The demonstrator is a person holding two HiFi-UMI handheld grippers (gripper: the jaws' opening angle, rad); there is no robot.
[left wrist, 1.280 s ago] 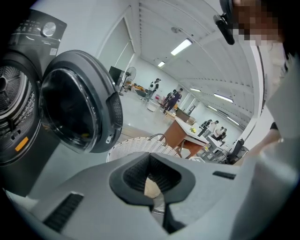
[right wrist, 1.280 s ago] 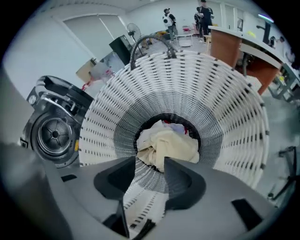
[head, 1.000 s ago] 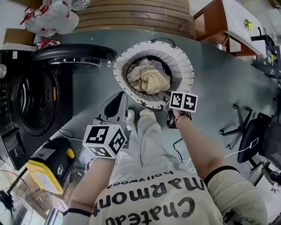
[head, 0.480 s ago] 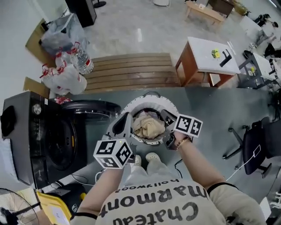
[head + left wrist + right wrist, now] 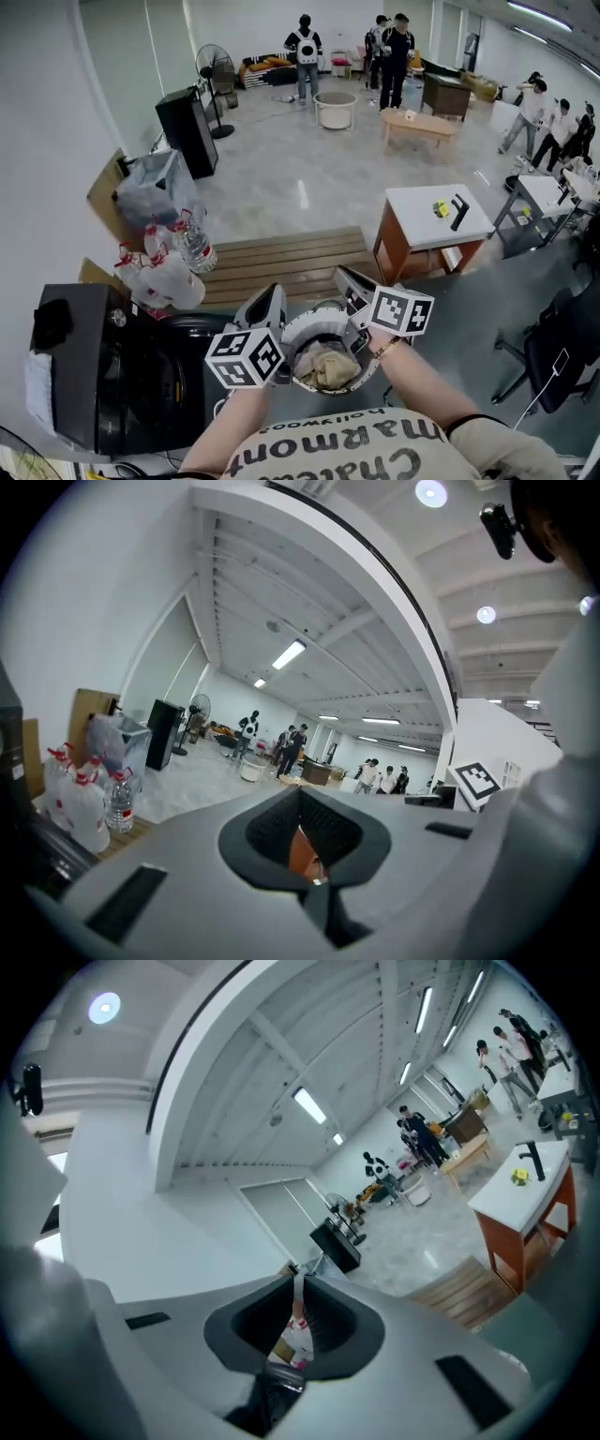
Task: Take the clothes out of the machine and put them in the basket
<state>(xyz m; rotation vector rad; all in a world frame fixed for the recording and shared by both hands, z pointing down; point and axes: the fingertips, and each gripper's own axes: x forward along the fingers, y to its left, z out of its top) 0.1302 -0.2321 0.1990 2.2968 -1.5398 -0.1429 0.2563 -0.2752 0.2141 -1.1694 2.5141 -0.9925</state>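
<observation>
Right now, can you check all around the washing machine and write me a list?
Surface: grey floor, wooden bench behind.
Job's things: basket holds clothes; washing machine left of it.
Clutter: water bottles and bags by the bench.
Grippers: left gripper nearly closed, empty; right gripper jaws have just been closing, nearly together, empty.
Cables: thin white cable by the office chair.
Surroundings: white table, people far off.
</observation>
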